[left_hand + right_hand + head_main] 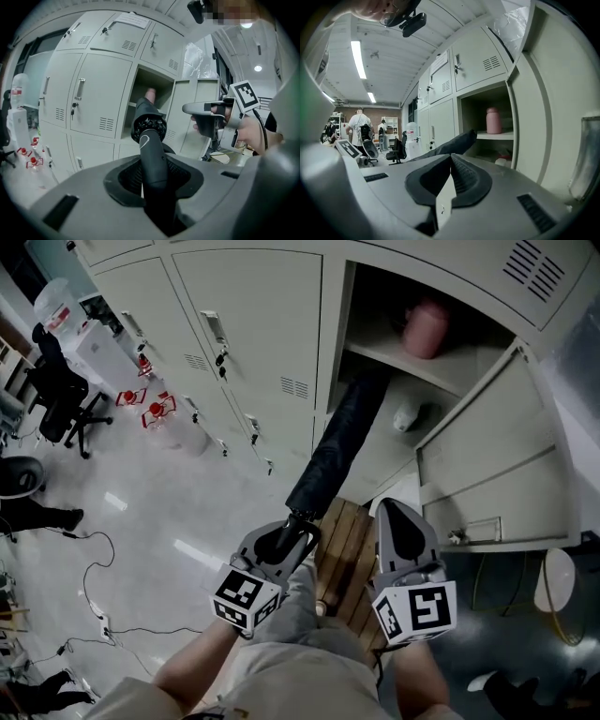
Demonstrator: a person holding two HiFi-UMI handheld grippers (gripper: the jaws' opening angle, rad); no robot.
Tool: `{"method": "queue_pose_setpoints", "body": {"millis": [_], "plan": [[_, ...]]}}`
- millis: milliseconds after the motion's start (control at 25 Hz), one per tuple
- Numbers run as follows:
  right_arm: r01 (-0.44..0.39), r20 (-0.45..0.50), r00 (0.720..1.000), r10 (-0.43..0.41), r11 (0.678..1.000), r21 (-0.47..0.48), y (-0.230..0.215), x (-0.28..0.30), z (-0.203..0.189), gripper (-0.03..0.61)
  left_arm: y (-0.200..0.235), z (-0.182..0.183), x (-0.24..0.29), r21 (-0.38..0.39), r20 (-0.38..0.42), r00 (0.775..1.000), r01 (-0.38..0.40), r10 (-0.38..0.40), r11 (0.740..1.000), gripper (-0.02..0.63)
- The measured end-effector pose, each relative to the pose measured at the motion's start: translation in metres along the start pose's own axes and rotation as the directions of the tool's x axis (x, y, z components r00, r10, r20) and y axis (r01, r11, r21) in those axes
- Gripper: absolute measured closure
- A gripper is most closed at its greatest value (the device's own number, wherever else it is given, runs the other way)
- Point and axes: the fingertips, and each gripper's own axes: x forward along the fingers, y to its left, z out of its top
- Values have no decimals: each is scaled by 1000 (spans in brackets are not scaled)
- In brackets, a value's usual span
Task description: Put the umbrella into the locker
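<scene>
While left fingers (183, 176) tight on umbrella (337, 442), right fingers (466, 180) together, pink bottle (424, 329) inside locker (487, 456).

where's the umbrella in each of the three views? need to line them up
Head view: centre; the umbrella runs diagonally from the left hand-held gripper up to the open locker.
Left gripper view: dead centre; umbrella seen end-on, handle clamped in the jaws.
Right gripper view: centre-left; umbrella is the dark shape just above the jaws.
Shared landmark: the open locker.
</scene>
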Motion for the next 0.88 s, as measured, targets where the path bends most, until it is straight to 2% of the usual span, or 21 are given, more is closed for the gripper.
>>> {"method": "queue_pose_setpoints", "body": {"millis": [480, 880], "plan": [[29, -43, 999, -28, 999, 26, -29, 52, -26, 571, 35, -30, 55, -14, -109, 994, 11, -12, 1000, 505], [56, -70, 996, -54, 998, 30, -56, 92, -18, 571, 63, -8, 114, -54, -139, 989, 49, -57, 997, 505]]}}
